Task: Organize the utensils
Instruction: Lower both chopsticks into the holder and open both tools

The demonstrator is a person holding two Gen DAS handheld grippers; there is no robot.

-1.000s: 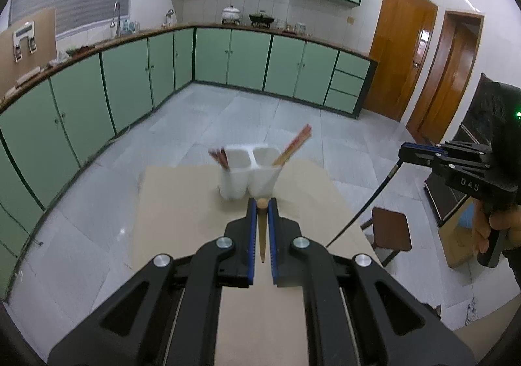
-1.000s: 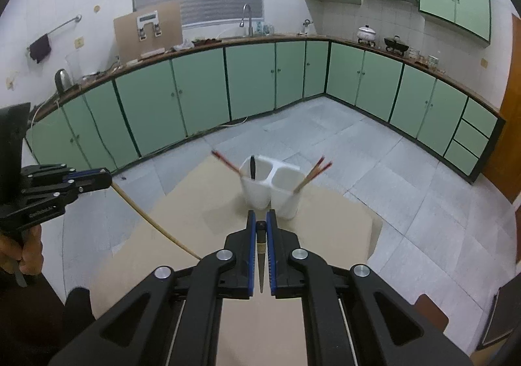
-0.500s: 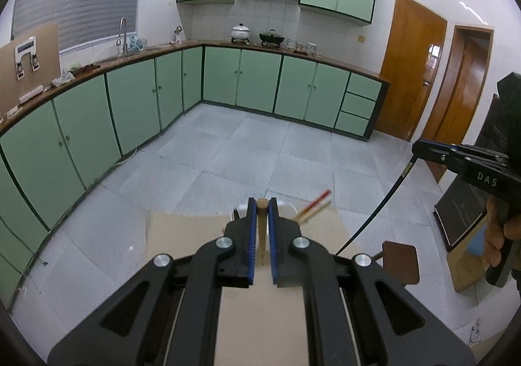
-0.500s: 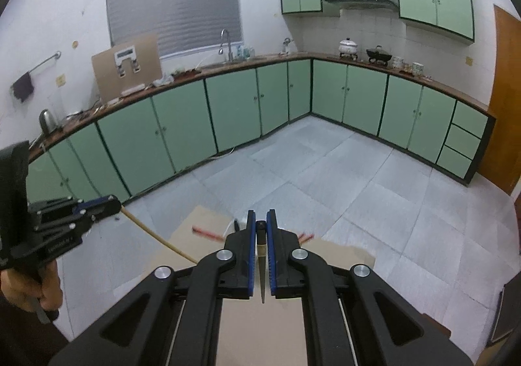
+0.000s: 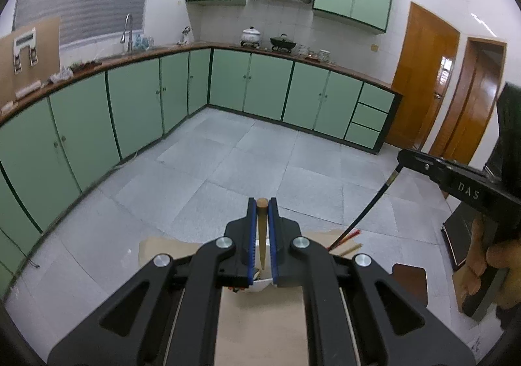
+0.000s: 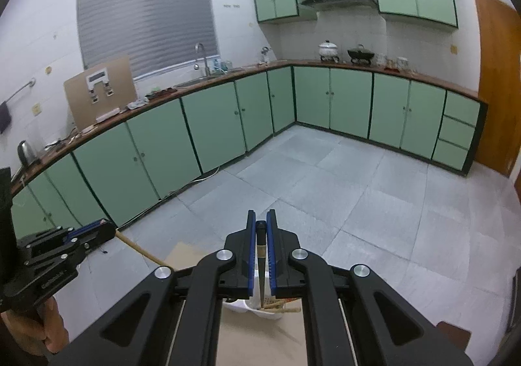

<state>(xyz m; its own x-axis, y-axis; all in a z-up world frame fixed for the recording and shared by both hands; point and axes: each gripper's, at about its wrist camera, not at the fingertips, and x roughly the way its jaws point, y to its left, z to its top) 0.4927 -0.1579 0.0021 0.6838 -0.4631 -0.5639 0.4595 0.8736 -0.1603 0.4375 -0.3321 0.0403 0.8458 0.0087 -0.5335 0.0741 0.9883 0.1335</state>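
My left gripper (image 5: 261,201) is shut on a thin wooden stick (image 5: 261,235) that points down at the white utensil holder (image 5: 260,283) right beneath the fingers. My right gripper (image 6: 260,220) is shut on a slim black-handled utensil (image 6: 260,235), hanging over the same white holder (image 6: 252,305). Red chopsticks (image 5: 346,238) and wooden pieces (image 6: 281,304) lean out of the holder. In the left wrist view the right gripper (image 5: 403,159) comes in from the right with its black utensil (image 5: 368,212). In the right wrist view the left gripper (image 6: 109,229) comes in from the left with the wooden stick (image 6: 140,248).
The holder stands near the far edge of a beige table (image 5: 260,327), with grey tiled floor (image 5: 244,170) beyond. A brown stool (image 5: 410,281) stands to the right below. Green cabinets (image 6: 208,124) line the walls. A hand (image 6: 35,327) grips the left tool.
Both grippers have moved forward over the table to the holder. The holder has slid down in both views and is now mostly hidden under the fingers. Both grips are unchanged.
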